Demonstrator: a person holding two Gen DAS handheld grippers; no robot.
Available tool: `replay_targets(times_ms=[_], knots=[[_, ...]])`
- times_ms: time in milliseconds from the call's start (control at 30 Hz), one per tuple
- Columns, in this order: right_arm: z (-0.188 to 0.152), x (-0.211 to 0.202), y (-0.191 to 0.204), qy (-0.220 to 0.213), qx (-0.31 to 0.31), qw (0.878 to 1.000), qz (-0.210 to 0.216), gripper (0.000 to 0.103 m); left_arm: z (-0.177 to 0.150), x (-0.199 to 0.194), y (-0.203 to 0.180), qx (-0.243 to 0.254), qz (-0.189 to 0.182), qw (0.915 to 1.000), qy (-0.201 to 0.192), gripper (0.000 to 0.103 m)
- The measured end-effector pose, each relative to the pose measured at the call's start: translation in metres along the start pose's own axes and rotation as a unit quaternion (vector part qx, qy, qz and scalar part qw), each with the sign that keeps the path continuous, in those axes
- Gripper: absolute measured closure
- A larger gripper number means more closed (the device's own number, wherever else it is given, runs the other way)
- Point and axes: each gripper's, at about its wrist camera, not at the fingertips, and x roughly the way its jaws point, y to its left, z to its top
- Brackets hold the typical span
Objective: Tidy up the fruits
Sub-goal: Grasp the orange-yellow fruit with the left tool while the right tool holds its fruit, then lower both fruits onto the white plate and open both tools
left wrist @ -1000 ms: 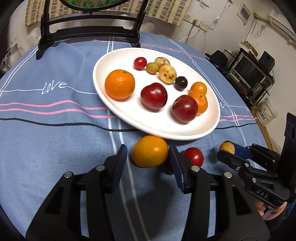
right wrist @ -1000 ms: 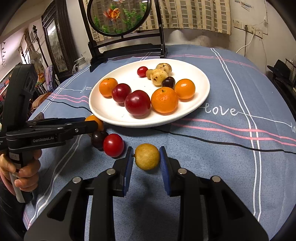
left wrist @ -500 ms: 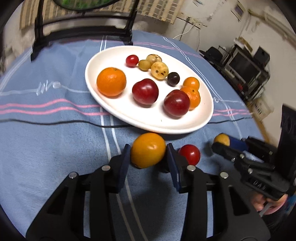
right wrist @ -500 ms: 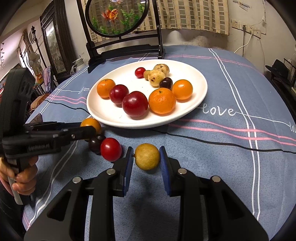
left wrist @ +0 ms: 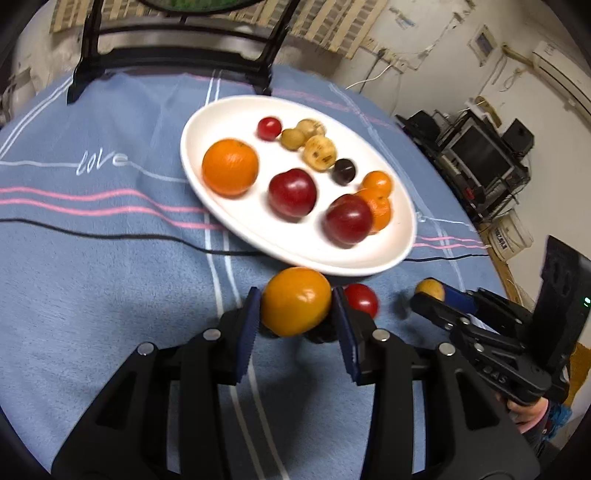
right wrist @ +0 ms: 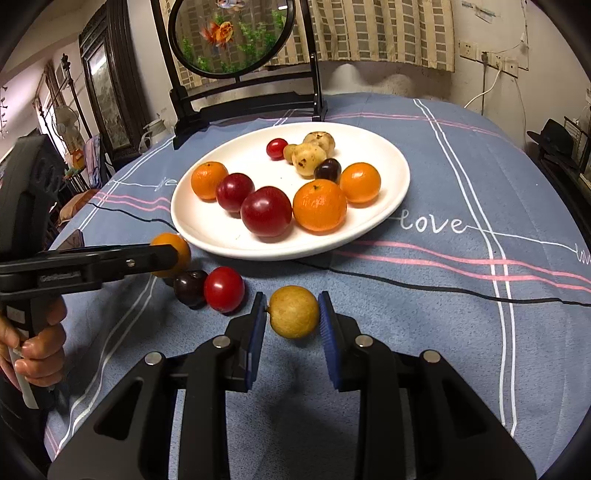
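Left wrist: left gripper [left wrist: 295,319] clamps the persimmon [left wrist: 295,301] at the plate [left wrist: 229,225] near rim, ready to carry in.
Right wrist: right gripper [right wrist: 293,323] pinches the loquat [right wrist: 293,311] on the cloth [right wrist: 461,332], short of the plate; tomato [right wrist: 224,289] and plum [right wrist: 190,288] wait alongside.

In the left wrist view we see the small dark purple plum [right wrist: 190,287] almost wholly hidden behind our left gripper's [left wrist: 295,320] right finger. The fruit on the oval white plate [left wrist: 221,110] is motion-blurred there. The round fish picture on the black stand [right wrist: 232,35] is cut off at the far edge.
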Motion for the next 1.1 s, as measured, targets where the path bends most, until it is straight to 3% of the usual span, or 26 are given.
replay_targets(times_ms=[167,400,500,633,800,1100], knots=[[0.001,-0.007,0.001,-0.019,0.001,1.000,0.018,0.073,-0.005,-0.015,-0.011,0.024,0.013,0.9992,-0.029,0.063],[0.003,-0.013,0.012,-0.049,-0.029,0.998,0.013,0.073,-0.005,-0.024,-0.021,0.045,0.030,0.9969,-0.057,0.063],[0.006,-0.014,0.014,-0.060,-0.036,0.998,0.005,0.073,-0.001,-0.026,-0.023,0.042,0.020,0.9967,-0.066,0.063],[0.011,-0.013,0.010,-0.066,-0.020,0.997,0.019,0.073,0.007,-0.025,-0.026,0.037,0.013,0.9964,-0.075,0.063],[0.034,-0.009,-0.002,-0.111,0.014,0.994,0.013,0.073,0.028,-0.019,-0.025,0.015,0.015,0.9949,-0.098,0.063],[0.069,0.011,-0.016,-0.143,0.058,0.988,0.002,0.073,0.060,-0.003,-0.036,0.030,0.049,0.9904,-0.126,0.063]])
